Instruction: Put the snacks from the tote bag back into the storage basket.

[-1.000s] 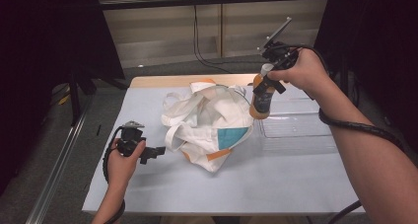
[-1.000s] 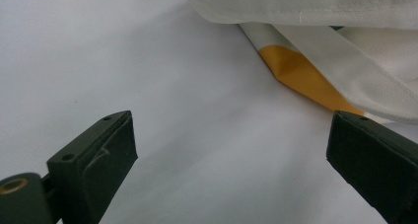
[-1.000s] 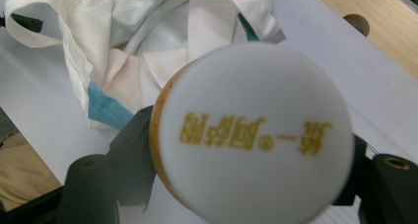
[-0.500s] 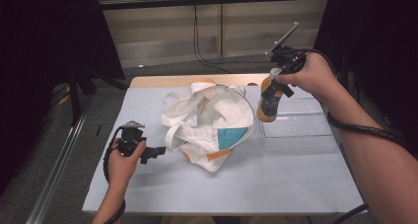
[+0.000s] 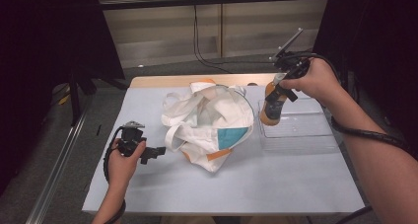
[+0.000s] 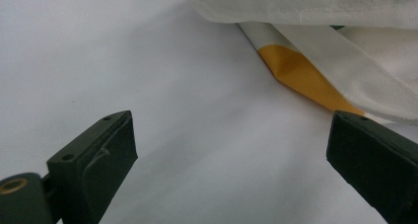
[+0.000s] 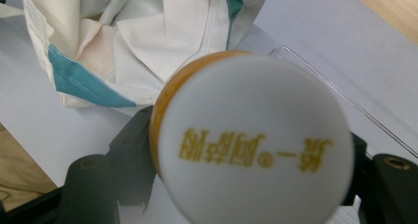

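A white cloth bag [image 5: 209, 123] with teal and orange patches lies crumpled at the table's middle. My right gripper [image 5: 277, 92] is shut on an orange bottle [image 5: 271, 108] with a white cap [image 7: 256, 140], held upright over the left end of a clear plastic tray [image 5: 300, 135]. In the right gripper view the cap hides most of the jaws, which press on the bottle's neck. My left gripper [image 5: 156, 152] rests low on the table just left of the bag, open, with nothing between its jaws; the bag's orange corner [image 6: 305, 78] lies just ahead.
The white table [image 5: 148, 189] has bare surface in front and at the left. A wooden strip [image 5: 187, 81] runs along its far edge. Cables trail from both grippers. Dark curtains stand at both sides.
My right gripper has carried the bottle to the right, from beside the bag's rim to over the tray's left end. The left gripper has stayed put.
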Motion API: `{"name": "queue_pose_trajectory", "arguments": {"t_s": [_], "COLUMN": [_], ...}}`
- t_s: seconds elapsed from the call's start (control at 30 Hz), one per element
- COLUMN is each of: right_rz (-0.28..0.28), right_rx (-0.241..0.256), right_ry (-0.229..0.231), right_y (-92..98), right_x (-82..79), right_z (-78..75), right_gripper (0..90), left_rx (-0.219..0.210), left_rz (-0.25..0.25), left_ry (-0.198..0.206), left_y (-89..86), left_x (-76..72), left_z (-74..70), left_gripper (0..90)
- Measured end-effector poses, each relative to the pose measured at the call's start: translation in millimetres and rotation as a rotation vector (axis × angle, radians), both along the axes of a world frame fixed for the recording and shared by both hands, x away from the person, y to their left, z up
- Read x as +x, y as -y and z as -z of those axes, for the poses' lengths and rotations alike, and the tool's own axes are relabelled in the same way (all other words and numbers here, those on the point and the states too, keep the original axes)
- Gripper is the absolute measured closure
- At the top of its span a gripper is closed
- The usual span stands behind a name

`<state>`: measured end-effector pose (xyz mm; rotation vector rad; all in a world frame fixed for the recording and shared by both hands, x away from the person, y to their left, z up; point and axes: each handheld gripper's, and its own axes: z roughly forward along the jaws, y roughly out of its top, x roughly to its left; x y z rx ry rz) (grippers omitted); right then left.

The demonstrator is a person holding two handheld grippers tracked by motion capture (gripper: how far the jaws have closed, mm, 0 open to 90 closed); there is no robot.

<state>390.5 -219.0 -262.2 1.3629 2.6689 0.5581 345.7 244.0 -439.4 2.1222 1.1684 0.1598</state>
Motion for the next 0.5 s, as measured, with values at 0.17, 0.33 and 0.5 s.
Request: {"name": "queue_pose_trajectory", "arguments": {"t_s": [0.17, 0.33, 0.5], "right_rz": [-0.003, 0.006, 0.003], "right_rx": [-0.002, -0.007, -0.016], "right_ry": [-0.008, -0.015, -0.013], "right_y": [3.9, 5.8, 8.5], "right_x": [-1.0, -2.3, -2.8], "right_z": [6.0, 10.5, 14.0], "right_gripper": [30.4, 30.4, 30.4], "left_rx": [0.005, 0.005, -0.002], "left_rz": [0.006, 0.007, -0.001], "left_ry": [0.004, 0.002, 0.002], "left_y": [0.4, 0.7, 1.8], "left_x": [0.2, 0.1, -0.4], "left_z": [-0.2, -0.3, 0.3], "left_gripper": [4.9, 4.9, 4.9]}}
